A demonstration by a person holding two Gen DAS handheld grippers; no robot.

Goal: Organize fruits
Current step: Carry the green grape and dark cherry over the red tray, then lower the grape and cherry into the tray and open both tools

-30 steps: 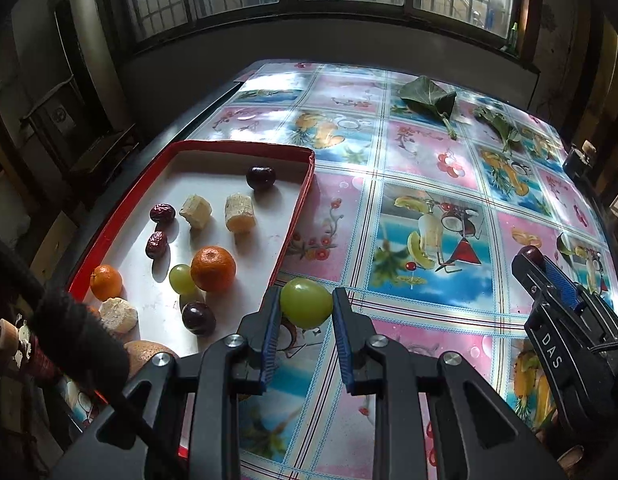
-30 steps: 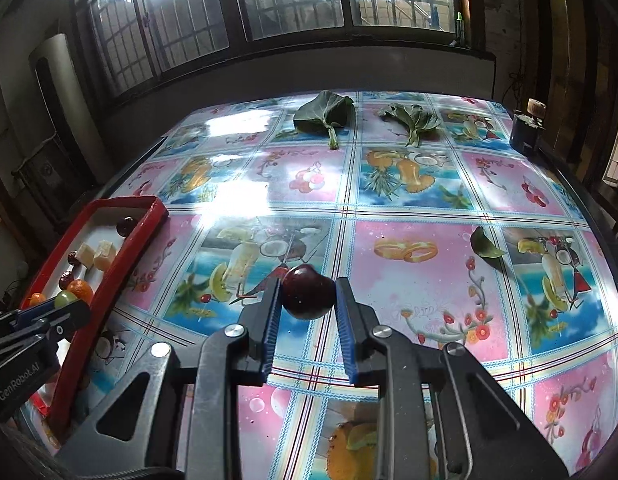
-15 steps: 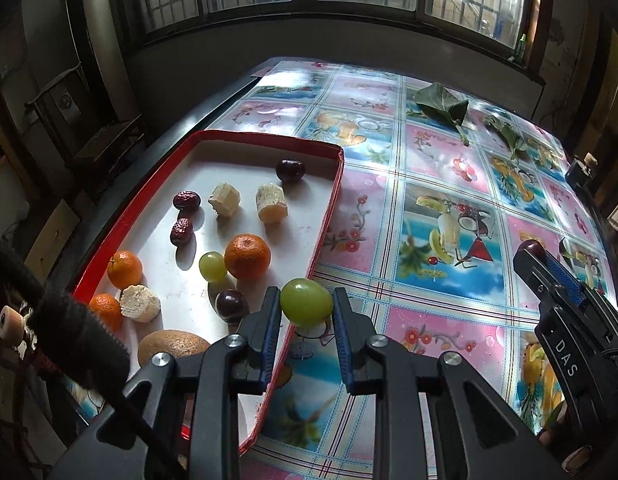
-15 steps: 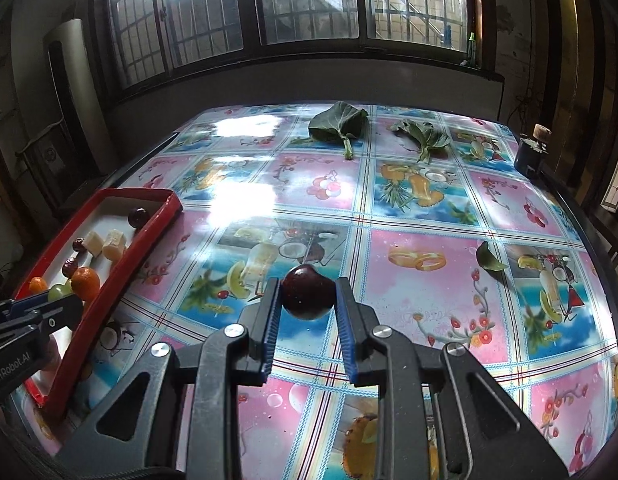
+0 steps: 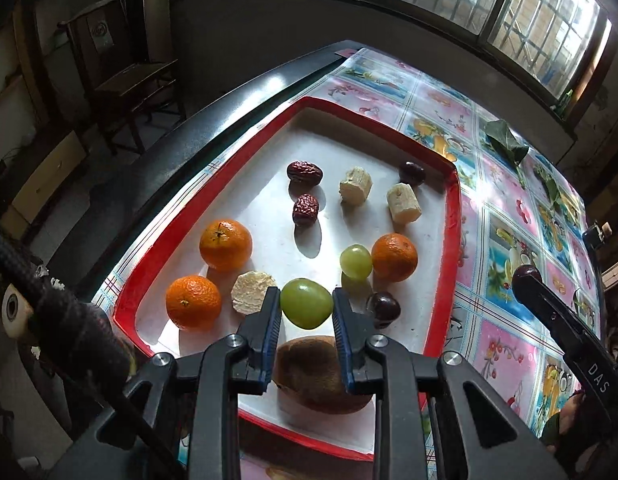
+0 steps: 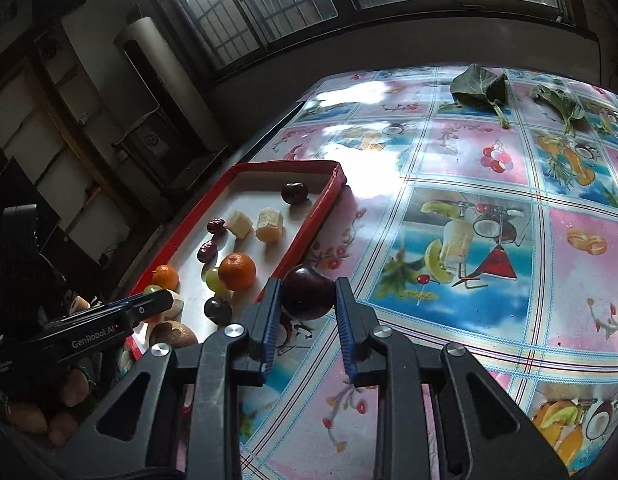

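My left gripper (image 5: pixel 305 305) is shut on a green grape (image 5: pixel 306 303) and holds it over the near end of the red-rimmed white tray (image 5: pixel 452 240). The tray holds three oranges (image 5: pixel 225 245), another green grape (image 5: pixel 356 261), two red dates (image 5: pixel 305 172), pale sugarcane chunks (image 5: pixel 404 203), dark plums (image 5: pixel 383 307) and a brown kiwi (image 5: pixel 313 372). My right gripper (image 6: pixel 307 301) is shut on a dark plum (image 6: pixel 307 298) above the tablecloth, just right of the tray's rim (image 6: pixel 309 228).
The table has a glossy fruit-print cloth (image 6: pixel 469 240). Green leaves (image 6: pixel 479 86) lie at its far end. A wooden chair (image 5: pixel 129 80) stands beyond the table's left edge. Windows run along the far wall.
Both grippers moved left toward the tray. The left gripper, with its grape, went from the tablecloth beside the rim to over the tray. The right gripper carried its plum close to the tray's right rim.
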